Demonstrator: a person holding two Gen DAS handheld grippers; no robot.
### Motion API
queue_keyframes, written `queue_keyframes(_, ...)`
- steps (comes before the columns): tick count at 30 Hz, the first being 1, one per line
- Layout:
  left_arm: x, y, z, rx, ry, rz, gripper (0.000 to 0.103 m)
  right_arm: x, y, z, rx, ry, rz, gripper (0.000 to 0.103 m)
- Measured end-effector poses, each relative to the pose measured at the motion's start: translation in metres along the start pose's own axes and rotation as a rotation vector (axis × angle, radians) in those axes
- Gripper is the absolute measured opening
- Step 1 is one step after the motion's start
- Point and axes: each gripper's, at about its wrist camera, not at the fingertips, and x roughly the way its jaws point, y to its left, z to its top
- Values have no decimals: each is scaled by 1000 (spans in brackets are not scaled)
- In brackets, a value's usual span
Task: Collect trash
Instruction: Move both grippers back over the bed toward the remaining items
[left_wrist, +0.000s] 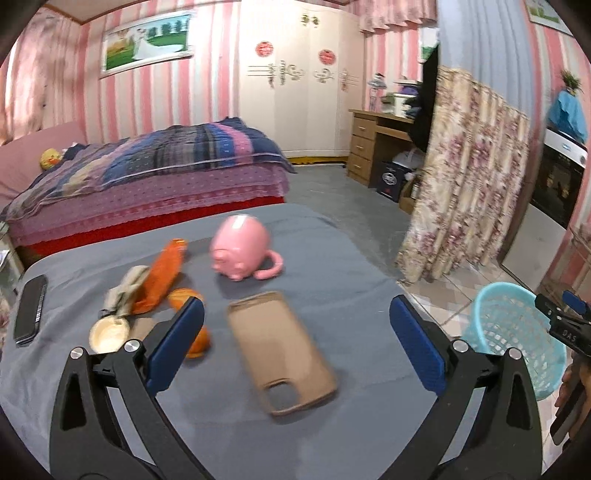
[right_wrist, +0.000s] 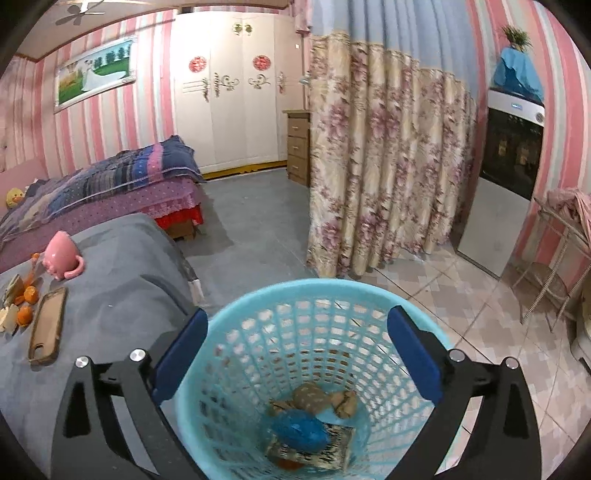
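We are holding the right gripper (right_wrist: 295, 362) wide open over the blue basket (right_wrist: 236, 317) at frame bottom, and the left gripper (left_wrist: 295, 332), open and empty, above the phone case (left_wrist: 280, 350).

Home bedroom: a bed (left_wrist: 155, 173) under a striped quilt (left_wrist: 177, 147) at far left, a white wardrobe (left_wrist: 299, 92) on the far wall, a wooden desk with drawers (left_wrist: 369, 144), pink-striped walls (left_wrist: 55, 81), and a floral curtain (right_wrist: 384, 158) at right.

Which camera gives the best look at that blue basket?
The right wrist view: the basket sits directly below, its inside and the trash at the bottom visible. The left wrist view catches only its side at the right edge.
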Motion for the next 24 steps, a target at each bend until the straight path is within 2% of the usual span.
queue_keyframes(9,-28,85,-6,-72,-25,146,97,-7,76,5,-69,-34,137,96)
queue_keyframes(18,-48,162,-27,-155,-17,244,97,-20,178,16,-165,-68,292,96)
queue_keyframes(24,-55,206,-40,-200,-3,299,97,-22,242,15,-199,-57,386,96)
